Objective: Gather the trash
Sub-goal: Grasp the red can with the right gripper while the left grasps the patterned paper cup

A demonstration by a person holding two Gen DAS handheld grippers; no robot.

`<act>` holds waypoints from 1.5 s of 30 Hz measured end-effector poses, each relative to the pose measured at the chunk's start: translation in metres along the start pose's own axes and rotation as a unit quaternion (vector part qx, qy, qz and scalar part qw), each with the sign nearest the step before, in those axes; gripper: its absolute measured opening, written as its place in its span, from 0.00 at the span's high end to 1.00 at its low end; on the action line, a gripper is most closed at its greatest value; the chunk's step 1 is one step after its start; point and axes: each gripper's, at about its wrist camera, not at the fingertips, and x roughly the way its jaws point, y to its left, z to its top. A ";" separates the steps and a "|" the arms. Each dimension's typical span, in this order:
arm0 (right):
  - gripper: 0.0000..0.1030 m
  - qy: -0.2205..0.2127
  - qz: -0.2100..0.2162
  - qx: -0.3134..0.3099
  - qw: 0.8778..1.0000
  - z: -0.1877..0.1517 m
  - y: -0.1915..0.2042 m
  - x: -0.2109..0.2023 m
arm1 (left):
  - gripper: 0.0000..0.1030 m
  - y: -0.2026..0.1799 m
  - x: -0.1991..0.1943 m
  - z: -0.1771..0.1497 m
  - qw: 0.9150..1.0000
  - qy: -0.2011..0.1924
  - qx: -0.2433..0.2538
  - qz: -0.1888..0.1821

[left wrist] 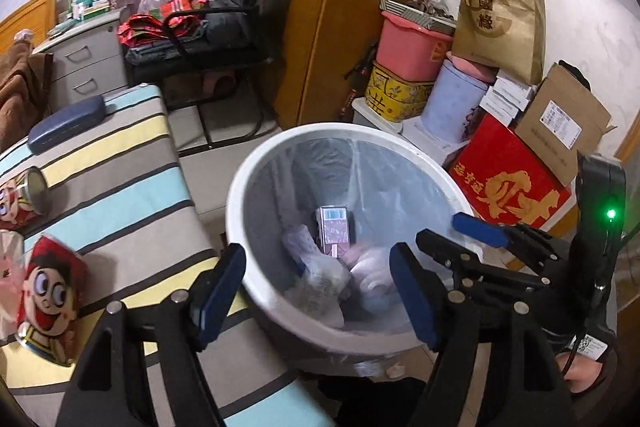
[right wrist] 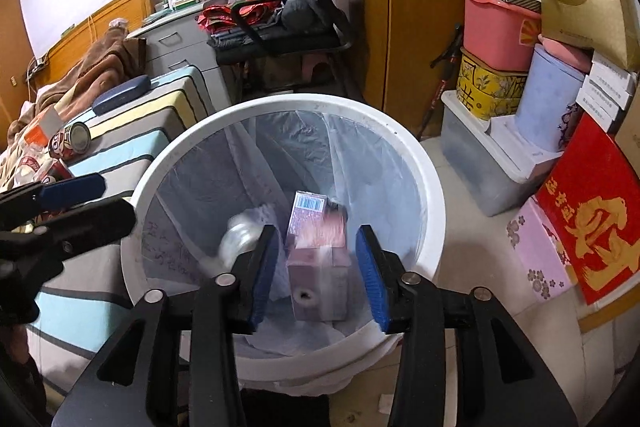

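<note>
Blue-padded fingers of the right gripper (right wrist: 316,275) are filling the bottom of the right wrist view, standing apart with nothing pressed between them and pointing down into the white bin (right wrist: 434,195), which is lined with a clear plastic bag. Seen through the gap between the pads, a pinkish carton (right wrist: 318,259) is lying inside the bin, slightly blurred, with a barcode on its upper end and a round hole in its lower end; no pad is touching it. Beside it, to the left, a pale blurred object (right wrist: 238,237) is showing inside the bin, too smeared to identify. Over the near rim of the bin in the left wrist view, the left gripper (left wrist: 316,291) is hovering with its jaws likewise spread wide and empty. That view is also showing the carton down among crumpled wrappers (left wrist: 316,267) at the bottom of the liner. On the striped cover (left wrist: 120,179) to the left of the bin, two cartoon-printed cans are lying on their sides, one (left wrist: 48,303) close to the left gripper and another (left wrist: 28,195) farther back, with a dark blue case (left wrist: 66,123) resting beyond them. Against the wall to the right of the bin, a red box with gold characters (left wrist: 512,187) is leaning below stacked containers.
</note>
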 end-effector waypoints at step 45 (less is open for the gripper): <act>0.36 0.025 0.173 -0.067 0.982 0.016 0.211 0.016 | 0.20 0.286 -0.169 -0.128 0.939 -0.073 -0.280 0.183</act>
